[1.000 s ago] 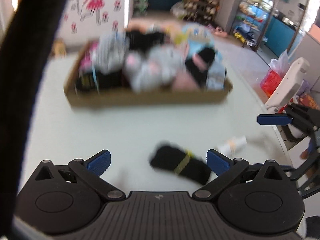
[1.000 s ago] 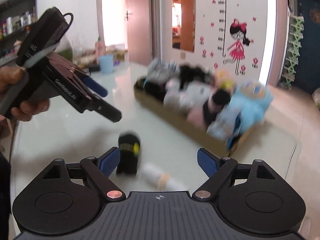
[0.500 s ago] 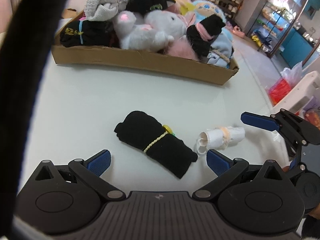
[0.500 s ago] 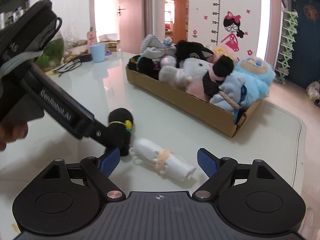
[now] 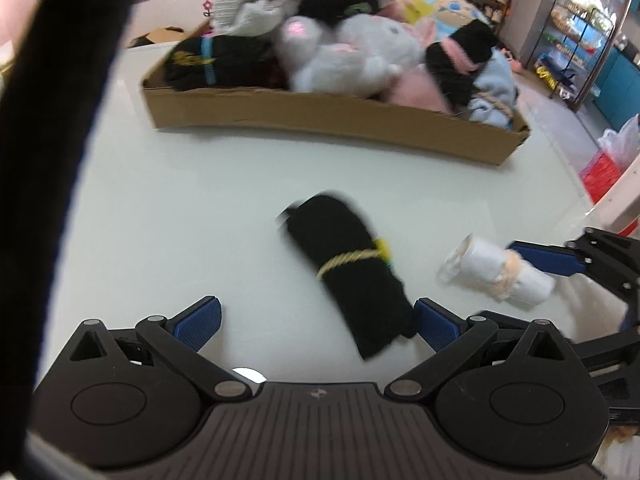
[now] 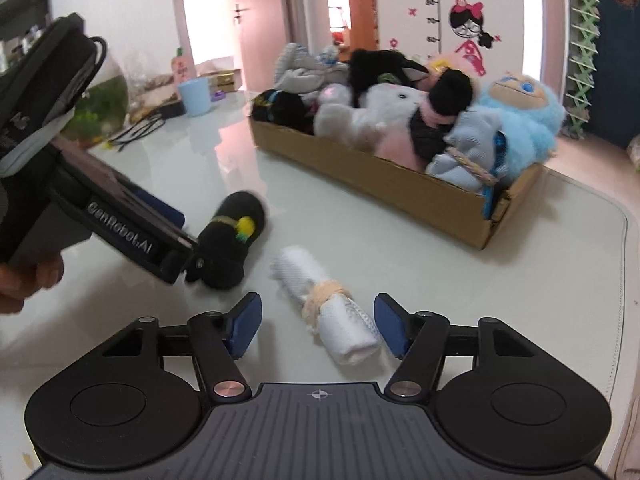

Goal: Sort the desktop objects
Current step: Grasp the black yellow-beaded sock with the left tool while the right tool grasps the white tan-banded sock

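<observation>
A black rolled cloth (image 5: 352,276) tied with a yellow cord lies on the pale table (image 5: 180,220). Its near end sits between the pads of my left gripper (image 5: 318,322), close to the right pad; the jaws stand wide and nothing is gripped. Beside it lies a white rolled cloth (image 6: 332,304) with a beige band. My right gripper (image 6: 318,328) straddles that roll and its jaws are closing, with a gap still showing at the left pad. A cardboard box (image 6: 400,188) at the back is heaped with plush toys and rolled cloths. In the right wrist view my left gripper (image 6: 178,240) reaches the black roll (image 6: 232,240).
A blue cup (image 6: 194,96), a pink bottle (image 6: 182,66), a fishbowl (image 6: 100,108) and cables stand at the table's far left. The table's rounded edge (image 6: 624,240) runs on the right. A black strap (image 5: 52,100) hides the left side of the left wrist view.
Both grippers have sunk toward the table. The left one has closed in on the black roll. The right jaws have narrowed around the white roll.
</observation>
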`<act>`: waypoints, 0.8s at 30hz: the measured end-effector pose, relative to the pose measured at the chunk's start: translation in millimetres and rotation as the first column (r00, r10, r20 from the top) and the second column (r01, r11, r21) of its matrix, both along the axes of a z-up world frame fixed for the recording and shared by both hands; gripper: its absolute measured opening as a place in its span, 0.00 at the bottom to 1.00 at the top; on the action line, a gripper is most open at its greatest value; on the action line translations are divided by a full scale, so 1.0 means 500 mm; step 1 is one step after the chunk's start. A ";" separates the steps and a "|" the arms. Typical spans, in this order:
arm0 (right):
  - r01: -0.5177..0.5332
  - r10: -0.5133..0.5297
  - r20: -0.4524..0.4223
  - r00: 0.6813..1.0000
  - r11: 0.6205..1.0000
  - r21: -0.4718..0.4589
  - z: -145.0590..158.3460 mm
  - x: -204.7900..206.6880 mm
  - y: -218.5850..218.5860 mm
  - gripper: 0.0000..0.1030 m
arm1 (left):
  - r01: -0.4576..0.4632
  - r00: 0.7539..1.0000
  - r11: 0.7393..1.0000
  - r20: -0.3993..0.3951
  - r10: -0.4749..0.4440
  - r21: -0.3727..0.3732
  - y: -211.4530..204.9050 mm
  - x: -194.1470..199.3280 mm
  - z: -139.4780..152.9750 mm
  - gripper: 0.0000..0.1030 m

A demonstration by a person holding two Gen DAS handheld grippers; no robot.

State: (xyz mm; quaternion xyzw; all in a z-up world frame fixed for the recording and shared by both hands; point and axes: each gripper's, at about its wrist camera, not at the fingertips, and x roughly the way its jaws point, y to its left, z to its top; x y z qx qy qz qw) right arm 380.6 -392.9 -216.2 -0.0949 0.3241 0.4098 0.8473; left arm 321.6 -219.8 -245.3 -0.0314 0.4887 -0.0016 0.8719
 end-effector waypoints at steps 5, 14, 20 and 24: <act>0.000 0.002 0.035 0.999 0.999 -0.036 0.000 -0.031 0.016 0.64 | 0.002 1.000 1.000 0.014 -0.002 -0.011 0.045 -0.015 0.005 0.98; 0.040 -0.039 0.027 0.999 0.999 -0.031 0.001 -0.029 0.025 0.63 | 0.049 0.998 0.997 0.033 -0.051 0.052 0.027 0.011 0.001 0.99; 0.094 -0.092 0.045 0.995 0.995 -0.046 0.001 -0.033 0.020 0.31 | 0.076 0.993 0.995 0.090 -0.081 0.058 0.008 0.003 0.001 0.84; 0.104 -0.101 0.051 0.994 0.994 -0.043 0.000 -0.039 0.016 0.30 | 0.127 0.984 0.991 0.118 -0.132 0.048 0.009 -0.030 0.021 0.31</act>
